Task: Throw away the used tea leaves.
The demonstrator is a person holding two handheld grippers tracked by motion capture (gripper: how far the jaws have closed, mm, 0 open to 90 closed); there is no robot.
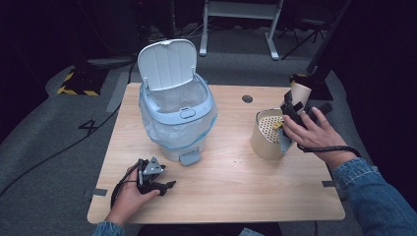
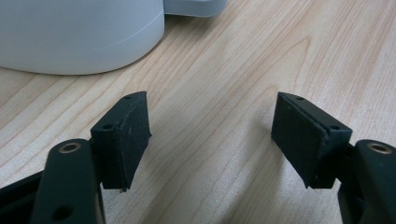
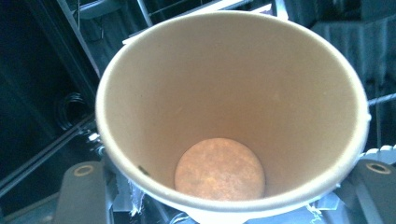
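The right gripper [image 1: 294,112] is raised above the table [image 1: 231,196] near its right edge, with its jaws closed on the wall of a brown paper cup [image 1: 299,92]; the cup points up and away from the person, past the far right corner. In the right gripper view the paper cup [image 3: 233,107] opens toward the camera, its inside bare down to the round bottom, and the two black jaws stand at either side of its lower rim. Directly beneath that gripper, a tan cylindrical container [image 1: 268,133] with a perforated insert stands on the table close to the right edge. The left gripper [image 1: 156,178] rests on the table near the front left corner, held in the person's left hand [image 1: 129,192]. In the left gripper view its pads [image 2: 126,140] stand wide apart over bare wood, with nothing between them. A light blue pedal bin [image 1: 177,120] lined with a clear bag stands left of centre toward the far edge, its white lid [image 1: 167,64] raised upright; the curved base of the pedal bin [image 2: 79,37] lies just beyond the left gripper's jaws.
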